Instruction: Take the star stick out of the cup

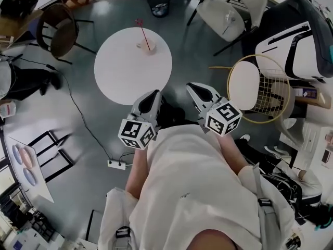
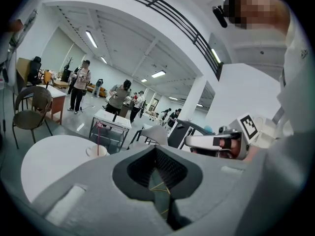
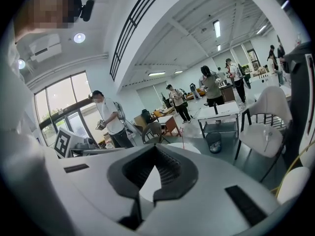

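Note:
A round white table (image 1: pixel 125 74) stands ahead of me, and the cup (image 1: pixel 148 46) sits near its far edge. The thin red star stick (image 1: pixel 143 34) stands tilted in the cup. In the left gripper view the cup (image 2: pixel 96 151) and stick (image 2: pixel 99 135) show small, far past the jaws. The stick (image 3: pixel 181 132) shows small and far in the right gripper view too. My left gripper (image 1: pixel 154 94) and right gripper (image 1: pixel 194 87) are held close to my body, side by side, well short of the table. Both are shut with nothing between the jaws (image 2: pixel 155 149) (image 3: pixel 155 146).
A yellow wire chair (image 1: pixel 256 89) stands to the right, a brown chair (image 1: pixel 61 36) to the far left, a white chair (image 1: pixel 235 10) and a dark bin (image 1: pixel 158 4) beyond the table. A power strip (image 1: pixel 117 164) and cable lie on the floor at left. Several people stand in the room.

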The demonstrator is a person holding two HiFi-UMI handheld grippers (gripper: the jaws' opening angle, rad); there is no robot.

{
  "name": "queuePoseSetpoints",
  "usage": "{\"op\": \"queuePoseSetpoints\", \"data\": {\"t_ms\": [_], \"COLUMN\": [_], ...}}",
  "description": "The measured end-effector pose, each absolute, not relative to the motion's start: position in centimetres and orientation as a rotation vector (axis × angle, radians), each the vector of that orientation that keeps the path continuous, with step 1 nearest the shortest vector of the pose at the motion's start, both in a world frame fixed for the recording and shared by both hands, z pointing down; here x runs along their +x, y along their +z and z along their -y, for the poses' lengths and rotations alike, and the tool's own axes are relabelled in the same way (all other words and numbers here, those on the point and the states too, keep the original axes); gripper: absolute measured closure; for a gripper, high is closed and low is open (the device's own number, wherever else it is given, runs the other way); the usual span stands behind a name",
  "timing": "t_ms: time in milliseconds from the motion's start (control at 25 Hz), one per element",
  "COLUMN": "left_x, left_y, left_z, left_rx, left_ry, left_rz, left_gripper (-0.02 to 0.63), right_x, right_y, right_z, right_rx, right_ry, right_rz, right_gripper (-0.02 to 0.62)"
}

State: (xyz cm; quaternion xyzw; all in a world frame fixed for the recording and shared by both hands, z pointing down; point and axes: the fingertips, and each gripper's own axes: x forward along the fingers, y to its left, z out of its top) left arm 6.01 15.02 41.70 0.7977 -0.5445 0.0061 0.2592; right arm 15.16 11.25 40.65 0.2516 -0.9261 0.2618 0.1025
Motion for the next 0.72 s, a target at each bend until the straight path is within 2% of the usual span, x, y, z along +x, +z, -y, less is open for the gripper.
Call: {"op": "queuePoseSetpoints", "data": {"t_ms": [720], "left_x": [-2.5], "left_y": [42.2], "left_z": [-7.3], "left_rx": [2.158], "left_ry": [0.060], "left_rz": [1.573], "left_gripper": [0.597], "right_x": [7.0], "right_y": [41.3], "right_z": [-4.3], "right_rx": [0.651], "right_ry": [0.798], "right_rz": [2.701], "right_gripper": [0.588]}}
